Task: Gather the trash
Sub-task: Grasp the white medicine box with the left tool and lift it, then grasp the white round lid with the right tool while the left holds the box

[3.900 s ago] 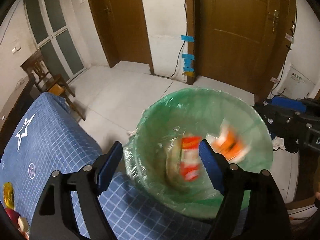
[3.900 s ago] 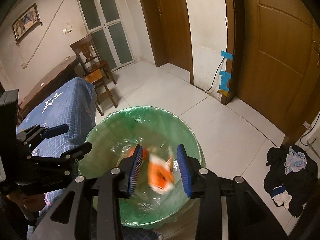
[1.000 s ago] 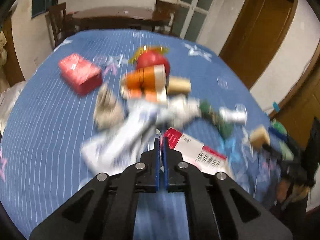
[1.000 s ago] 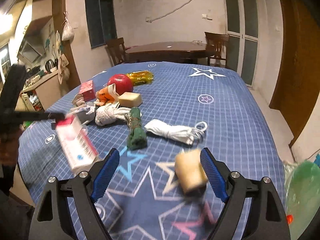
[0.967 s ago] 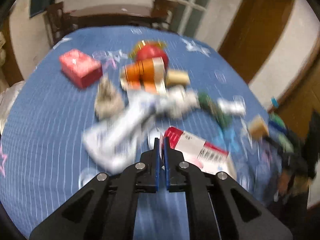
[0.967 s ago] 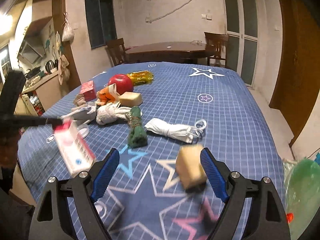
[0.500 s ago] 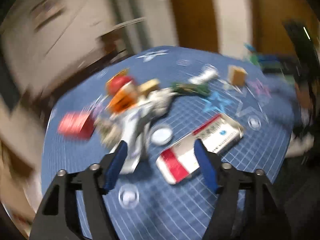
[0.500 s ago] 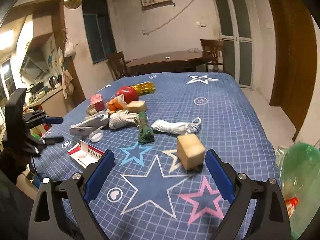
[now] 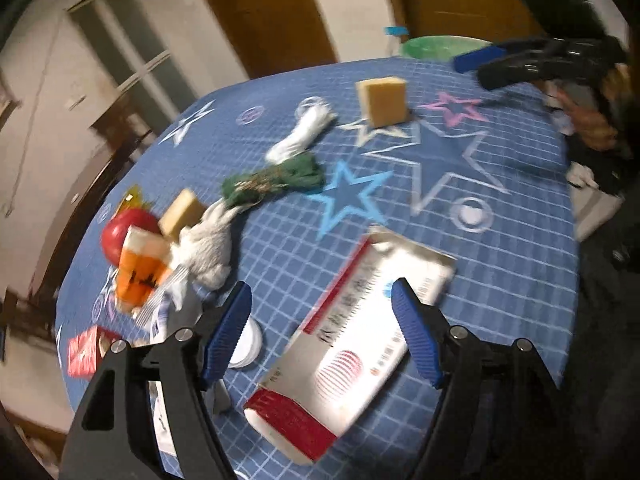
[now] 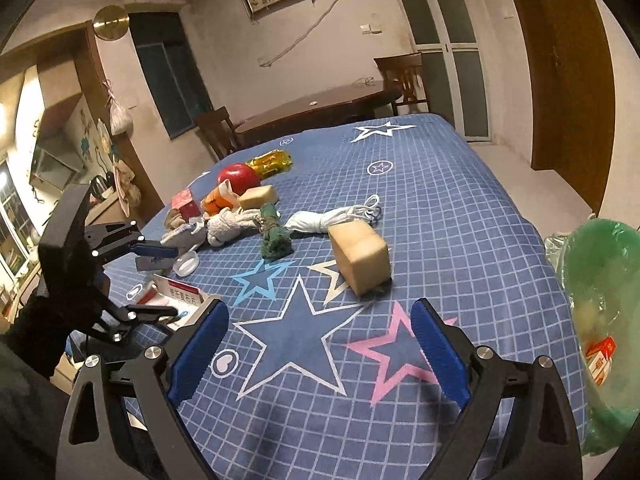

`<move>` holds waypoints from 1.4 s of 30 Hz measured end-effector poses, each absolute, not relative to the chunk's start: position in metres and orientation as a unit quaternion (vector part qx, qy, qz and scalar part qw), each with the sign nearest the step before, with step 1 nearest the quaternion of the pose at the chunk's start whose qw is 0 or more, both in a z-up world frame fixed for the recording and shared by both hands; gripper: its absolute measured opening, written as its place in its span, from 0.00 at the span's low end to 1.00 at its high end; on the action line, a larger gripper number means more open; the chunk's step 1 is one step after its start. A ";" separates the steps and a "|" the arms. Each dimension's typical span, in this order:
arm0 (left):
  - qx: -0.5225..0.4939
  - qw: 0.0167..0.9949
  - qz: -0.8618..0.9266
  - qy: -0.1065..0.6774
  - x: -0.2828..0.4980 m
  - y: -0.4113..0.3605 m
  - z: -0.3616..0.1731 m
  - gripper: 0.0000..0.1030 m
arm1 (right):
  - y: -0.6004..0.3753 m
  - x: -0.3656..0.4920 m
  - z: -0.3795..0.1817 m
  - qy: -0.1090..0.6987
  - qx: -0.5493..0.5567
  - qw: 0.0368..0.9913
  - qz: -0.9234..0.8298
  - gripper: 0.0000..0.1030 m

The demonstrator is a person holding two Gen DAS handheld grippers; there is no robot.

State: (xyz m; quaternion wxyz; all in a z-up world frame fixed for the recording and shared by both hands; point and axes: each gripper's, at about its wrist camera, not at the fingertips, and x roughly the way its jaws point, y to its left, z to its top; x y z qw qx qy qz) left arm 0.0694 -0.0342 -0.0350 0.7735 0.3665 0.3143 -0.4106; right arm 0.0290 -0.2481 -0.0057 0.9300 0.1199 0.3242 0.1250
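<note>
Two hand-held grippers appeared, each over the blue star-print worktop [image 9: 500, 208]. Left wrist view: the left hand-held gripper [image 9: 322, 334] stood with jaws well apart, having just opened from fully shut; the red-and-white carton [image 9: 352, 344] lay flat between and just under its fingers, unpinched, its long axis running from near-left to far-right, slantwise across the gap. One second earlier the shut jaws had pinched this carton by a thin edge and held it up. Beyond lay a green bundle [image 9: 276, 184], a white cord [image 9: 300, 136] and a tan sponge block [image 9: 382, 100].

Right wrist view: the right hand-held gripper [image 10: 318, 350] stood wide open and empty, slightly wider than a second before. The tan sponge block [image 10: 360, 258] lay straight ahead, well clear of its fingertips, nearer than a second earlier. The green-lined bin [image 10: 600, 280] stood at the right, past the worktop's edge
</note>
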 end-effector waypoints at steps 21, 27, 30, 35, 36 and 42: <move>0.369 0.711 -0.465 0.377 0.060 -0.045 -0.052 0.47 | -0.214 0.025 -0.006 0.319 0.092 0.930 0.156 0.89; 0.278 0.792 -0.406 0.362 0.017 0.002 -0.024 0.47 | -0.162 0.054 0.002 0.323 0.040 0.924 0.201 0.78; 0.228 0.839 -0.340 0.359 0.012 0.027 -0.013 0.47 | -0.125 0.076 0.003 0.337 0.010 0.913 0.230 0.68; 0.131 0.899 -0.180 0.378 0.028 0.074 -0.003 0.47 | -0.056 0.110 -0.001 0.363 -0.041 0.890 0.274 0.61; 0.122 0.903 -0.163 0.378 0.031 0.079 -0.001 0.47 | -0.042 0.119 -0.003 0.371 -0.051 0.883 0.281 0.59; 0.060 0.927 -0.067 0.363 0.035 0.110 0.009 0.47 | 0.008 0.152 -0.020 0.408 -0.092 0.866 0.275 0.51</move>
